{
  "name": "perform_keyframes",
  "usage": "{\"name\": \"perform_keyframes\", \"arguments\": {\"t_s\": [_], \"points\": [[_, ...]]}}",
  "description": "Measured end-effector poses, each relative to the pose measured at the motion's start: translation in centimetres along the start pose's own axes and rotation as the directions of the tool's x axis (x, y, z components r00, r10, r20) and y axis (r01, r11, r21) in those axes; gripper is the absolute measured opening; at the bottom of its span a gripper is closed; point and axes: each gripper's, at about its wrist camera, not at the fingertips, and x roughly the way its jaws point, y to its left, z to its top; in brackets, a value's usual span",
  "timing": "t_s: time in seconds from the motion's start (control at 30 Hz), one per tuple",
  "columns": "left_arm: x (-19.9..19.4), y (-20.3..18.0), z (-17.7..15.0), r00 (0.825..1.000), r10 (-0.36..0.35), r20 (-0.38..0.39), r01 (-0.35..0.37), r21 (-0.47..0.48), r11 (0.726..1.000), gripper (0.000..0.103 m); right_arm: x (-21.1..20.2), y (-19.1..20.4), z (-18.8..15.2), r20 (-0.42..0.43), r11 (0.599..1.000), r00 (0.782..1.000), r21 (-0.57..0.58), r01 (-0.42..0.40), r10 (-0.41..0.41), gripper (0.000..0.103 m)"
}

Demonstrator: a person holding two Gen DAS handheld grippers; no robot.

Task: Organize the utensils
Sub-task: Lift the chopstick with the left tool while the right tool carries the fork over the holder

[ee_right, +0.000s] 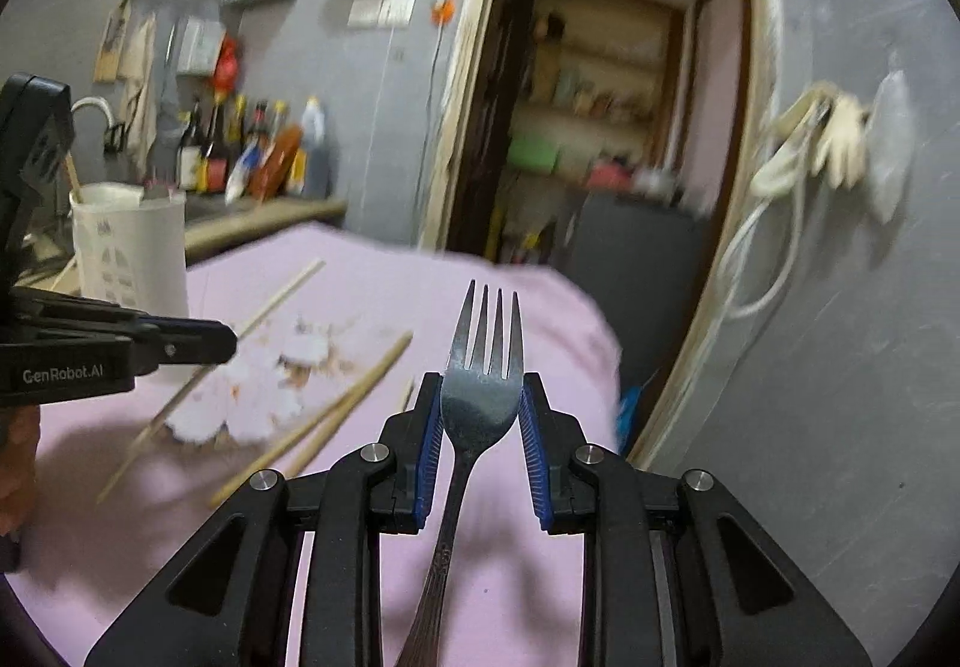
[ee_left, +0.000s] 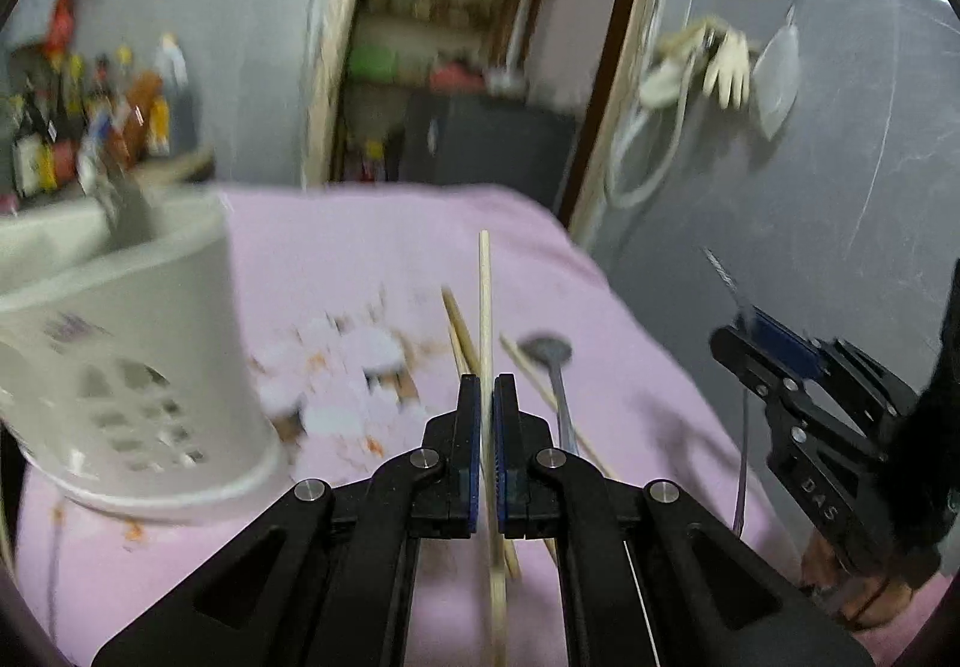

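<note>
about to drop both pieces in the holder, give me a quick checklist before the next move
1. Left gripper clamped on chopstick: ok.
2. Right gripper pinching fork at its head: ok.
3. Fork clear of the pink cloth: ok.
4. White utensil holder upright: ok.
5. Free space inside holder: cannot tell.
6. Cloth cleared of loose chopsticks and spoon: not ok.

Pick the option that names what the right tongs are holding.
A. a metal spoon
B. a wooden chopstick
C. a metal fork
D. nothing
C: in the right wrist view the right tongs have their blue pads against the head of a metal fork, its tines pointing away over the pink cloth; the wooden chopstick sits in the left tongs instead.
</note>
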Motion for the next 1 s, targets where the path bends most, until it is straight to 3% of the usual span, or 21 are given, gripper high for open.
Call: {"name": "perform_keyframes", "arguments": {"t_s": [0.13,0.33,0.47,0.8,1.0], "points": [[-2.5,-1.1,0.5,0.982,0.058,0.178,-0.064,0.028,0.998,0.002,-1.6,0.5,0.7,0.123,0.998,0.99,0.023,0.063,-0.066,0.022],[-5.9,-1.4,1.0,0.922,0.102,0.374,-0.121,0.029,0.992,0.002,-3.3,1.5,2.4,0.25,0.995,0.964,0.058,0.075,-0.087,0.021],[-8.0,-0.3,1.9,0.893,0.104,0.438,-0.12,0.009,0.993,0.002,-4.5,1.9,3.8,0.311,0.996,0.947,0.058,0.062,-0.077,0.021],[-14.2,3.0,4.8,0.789,0.182,0.586,-0.19,-0.049,0.98,0.002,-5.7,4.8,8.2,0.436,0.999,0.9,0.036,-0.002,-0.014,0.021],[-16.9,6.9,6.0,0.753,0.231,0.616,-0.194,-0.128,0.973,0.002,-4.8,7.1,11.2,0.468,0.993,0.881,0.057,-0.099,0.061,0.021]]}}
